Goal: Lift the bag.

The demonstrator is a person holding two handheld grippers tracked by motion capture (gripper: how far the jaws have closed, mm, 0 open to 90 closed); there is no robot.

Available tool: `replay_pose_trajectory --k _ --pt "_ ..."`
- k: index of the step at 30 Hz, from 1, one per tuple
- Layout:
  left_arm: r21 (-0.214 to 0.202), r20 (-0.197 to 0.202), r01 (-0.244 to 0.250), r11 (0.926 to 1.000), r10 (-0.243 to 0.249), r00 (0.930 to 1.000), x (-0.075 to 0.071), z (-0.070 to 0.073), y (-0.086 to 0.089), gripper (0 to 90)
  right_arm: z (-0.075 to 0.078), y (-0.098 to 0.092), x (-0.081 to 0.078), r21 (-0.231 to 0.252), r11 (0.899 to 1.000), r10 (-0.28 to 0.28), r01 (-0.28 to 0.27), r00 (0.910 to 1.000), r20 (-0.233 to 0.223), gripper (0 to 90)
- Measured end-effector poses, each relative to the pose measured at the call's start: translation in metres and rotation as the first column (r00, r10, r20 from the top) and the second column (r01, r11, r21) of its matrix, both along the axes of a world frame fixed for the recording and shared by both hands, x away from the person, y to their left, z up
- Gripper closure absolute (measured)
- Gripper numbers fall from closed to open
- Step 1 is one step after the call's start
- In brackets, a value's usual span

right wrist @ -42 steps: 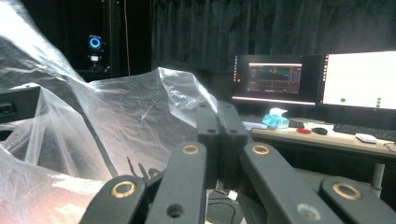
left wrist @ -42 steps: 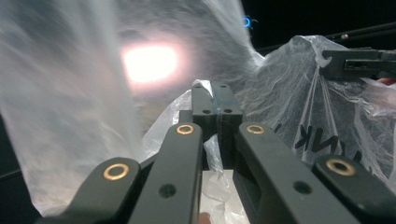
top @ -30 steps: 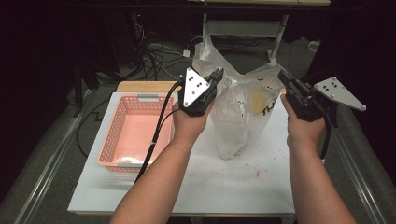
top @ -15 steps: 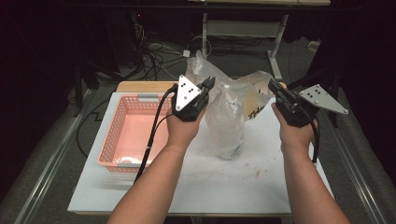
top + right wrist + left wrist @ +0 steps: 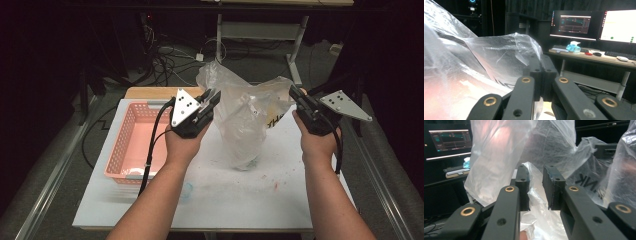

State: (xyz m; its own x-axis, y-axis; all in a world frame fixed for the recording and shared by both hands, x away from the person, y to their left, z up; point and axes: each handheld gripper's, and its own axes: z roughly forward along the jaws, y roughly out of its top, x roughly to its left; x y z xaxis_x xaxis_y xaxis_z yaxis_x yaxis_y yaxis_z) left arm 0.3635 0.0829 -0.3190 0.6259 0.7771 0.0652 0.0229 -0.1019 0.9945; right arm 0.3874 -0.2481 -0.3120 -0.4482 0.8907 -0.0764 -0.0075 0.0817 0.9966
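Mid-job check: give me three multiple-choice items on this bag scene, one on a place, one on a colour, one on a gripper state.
1. Where does the basket sit relative to the plastic bag?
A. to its left in the high view
B. to its right
C. on top of it

2. What colour is the basket?
A. blue
B. pink
C. green

3. How does the right gripper stand?
A. wide open, clear of the bag
B. shut on the plastic bag
C. shut on the basket

Answers: 1 A, the basket lies at the table's left side; 2 B, its mesh walls are pink; 3 B, its jaws meet with bag film pinched between them.

Black fingers [image 5: 552, 186], brass rivets, grey plates, black cables
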Motion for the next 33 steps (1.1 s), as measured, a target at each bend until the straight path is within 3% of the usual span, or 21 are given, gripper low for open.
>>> replay_pose_trajectory --k 10,18,22,29,33 --pt "-0.007 -0.002 0.046 0.9989 -0.046 0.9989 -0.024 -0.005 0.008 65.3 -0.001 0.0 0.0 -0.014 1.0 -0.004 0.004 1.0 -0.002 90.0" --pt "0.008 -0.024 0.063 0.998 -0.062 0.9978 -0.038 -0.015 0.018 58.3 -0.003 0.001 0.001 -0.025 1.0 -0.004 0.004 0.9999 -0.012 90.0" --pt "0.029 -0.011 0.063 0.9976 -0.063 0.998 -0.052 -0.019 0.022 57.2 -0.003 0.001 0.002 -0.028 1.0 -0.002 0.001 0.9999 -0.014 90.0" --pt "0.019 -0.05 0.078 0.9968 -0.077 0.9958 -0.065 -0.031 0.03 54.0 -0.005 0.004 0.001 -0.035 0.999 -0.001 0.001 0.9999 -0.017 90.0" --pt "0.039 -0.106 0.073 0.9965 -0.069 0.992 -0.065 -0.048 0.035 50.5 -0.007 0.003 0.001 -0.038 0.999 0.007 -0.007 0.9998 -0.02 90.0"
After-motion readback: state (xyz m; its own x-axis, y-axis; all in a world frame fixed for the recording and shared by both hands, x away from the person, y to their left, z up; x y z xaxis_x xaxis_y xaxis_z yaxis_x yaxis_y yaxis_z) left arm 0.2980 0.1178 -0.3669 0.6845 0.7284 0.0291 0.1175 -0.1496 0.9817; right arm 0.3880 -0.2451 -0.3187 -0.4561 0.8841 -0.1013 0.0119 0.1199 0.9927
